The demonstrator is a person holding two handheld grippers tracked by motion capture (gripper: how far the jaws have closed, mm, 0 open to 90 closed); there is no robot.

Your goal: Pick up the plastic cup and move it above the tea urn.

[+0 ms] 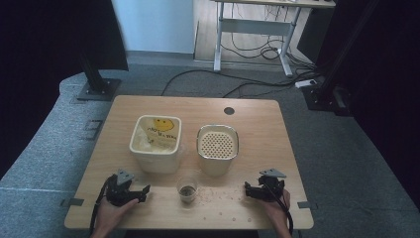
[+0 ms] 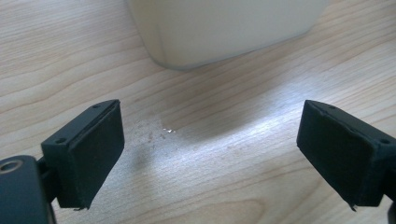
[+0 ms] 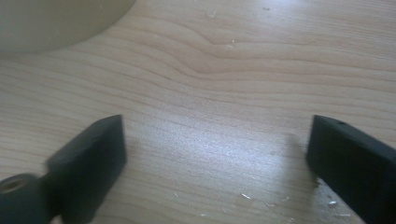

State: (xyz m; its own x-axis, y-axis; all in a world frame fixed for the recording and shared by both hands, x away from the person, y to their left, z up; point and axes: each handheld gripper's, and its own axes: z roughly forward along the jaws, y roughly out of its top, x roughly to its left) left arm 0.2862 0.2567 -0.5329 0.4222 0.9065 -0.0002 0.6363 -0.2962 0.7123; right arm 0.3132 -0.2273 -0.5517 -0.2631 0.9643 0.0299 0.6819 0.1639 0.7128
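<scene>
The light wooden table (image 1: 257, 129) carries, near its middle, a cream square plastic bin (image 1: 155, 145) holding a yellow printed bag (image 1: 159, 133), and just right of it a cream container topped by a perforated strainer (image 1: 217, 147). Toward the near edge stands a small clear plastic cup (image 1: 187, 188) with dark contents: probably light, thin-walled and easily crushed or tipped, best held gently round its sides. The left gripper (image 1: 130, 191) and right gripper (image 1: 257, 190), near the front corners, are both spread and empty. The gripper views reveal fine crumbs (image 3: 245, 196) on the wood.

Cup (image 1: 187, 189) before bin (image 1: 155, 143) and strainer pot (image 1: 217, 148).
</scene>
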